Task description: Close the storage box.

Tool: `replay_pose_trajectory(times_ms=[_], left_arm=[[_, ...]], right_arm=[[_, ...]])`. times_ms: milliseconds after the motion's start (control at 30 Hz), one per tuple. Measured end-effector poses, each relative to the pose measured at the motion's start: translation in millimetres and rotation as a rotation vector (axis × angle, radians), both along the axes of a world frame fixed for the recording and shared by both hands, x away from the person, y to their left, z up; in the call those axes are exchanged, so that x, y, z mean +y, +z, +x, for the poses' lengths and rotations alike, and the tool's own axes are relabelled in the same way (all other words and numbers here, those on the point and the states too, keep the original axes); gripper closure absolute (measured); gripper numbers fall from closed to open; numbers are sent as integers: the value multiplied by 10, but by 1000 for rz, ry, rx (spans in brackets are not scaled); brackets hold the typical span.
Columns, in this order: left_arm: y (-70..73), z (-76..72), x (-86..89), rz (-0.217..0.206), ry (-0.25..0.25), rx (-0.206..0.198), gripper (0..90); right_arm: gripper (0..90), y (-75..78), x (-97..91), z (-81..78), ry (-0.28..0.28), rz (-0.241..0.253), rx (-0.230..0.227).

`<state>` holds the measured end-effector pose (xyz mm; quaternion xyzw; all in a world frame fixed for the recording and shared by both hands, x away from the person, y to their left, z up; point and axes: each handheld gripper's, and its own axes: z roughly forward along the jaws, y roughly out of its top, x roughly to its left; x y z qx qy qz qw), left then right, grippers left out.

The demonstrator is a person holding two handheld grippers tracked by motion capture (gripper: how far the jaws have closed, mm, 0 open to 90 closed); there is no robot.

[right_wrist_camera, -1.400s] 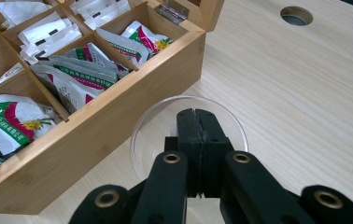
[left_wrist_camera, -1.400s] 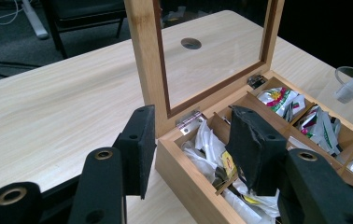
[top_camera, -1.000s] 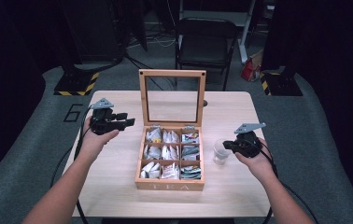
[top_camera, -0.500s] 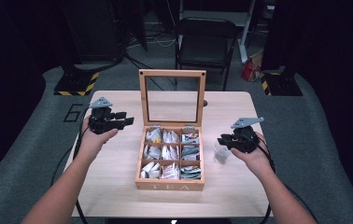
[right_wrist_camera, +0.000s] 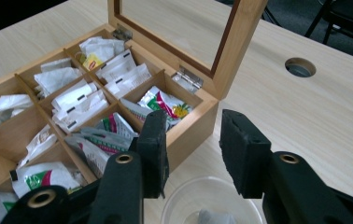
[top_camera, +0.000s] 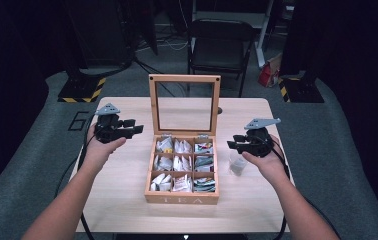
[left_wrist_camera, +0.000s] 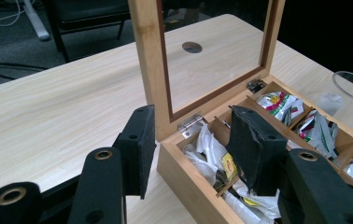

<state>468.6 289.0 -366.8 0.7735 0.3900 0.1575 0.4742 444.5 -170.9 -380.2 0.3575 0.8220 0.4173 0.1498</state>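
A wooden tea box (top_camera: 182, 198) stands at the table's middle with its glass lid (top_camera: 152, 105) upright. Its compartments hold several tea bags (top_camera: 182, 162). To its right sits a clear plastic cup (top_camera: 237, 164) with a small pale bag (right_wrist_camera: 210, 217) at its bottom. My right gripper (top_camera: 233, 144) hovers just above and beside the cup (right_wrist_camera: 212, 200). Its jaws have just been opening and nothing is between them. My left gripper (top_camera: 135, 128) is held left of the box, pointing at it, open and empty. In the left gripper view the box's corner (left_wrist_camera: 184, 182) lies beyond the left gripper (left_wrist_camera: 195, 149).
A round cable hole (right_wrist_camera: 300, 67) lies in the tabletop behind the lid. A black chair (top_camera: 219, 47) stands past the far edge. Bare table (top_camera: 122, 200) lies left of the box and in front of it.
My right gripper has lifted up off the cup and its jaws have spread apart. The cup stays on the table. The left hand has kept still.
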Motion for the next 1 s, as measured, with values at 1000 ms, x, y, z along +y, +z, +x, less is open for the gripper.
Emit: replay_pose_trajectory(times_ms=[1000], left_arm=[[-12, -11, -12, 10, -3, 6, 512]], right_arm=[[520, 138, 189, 407, -29, 12, -21]])
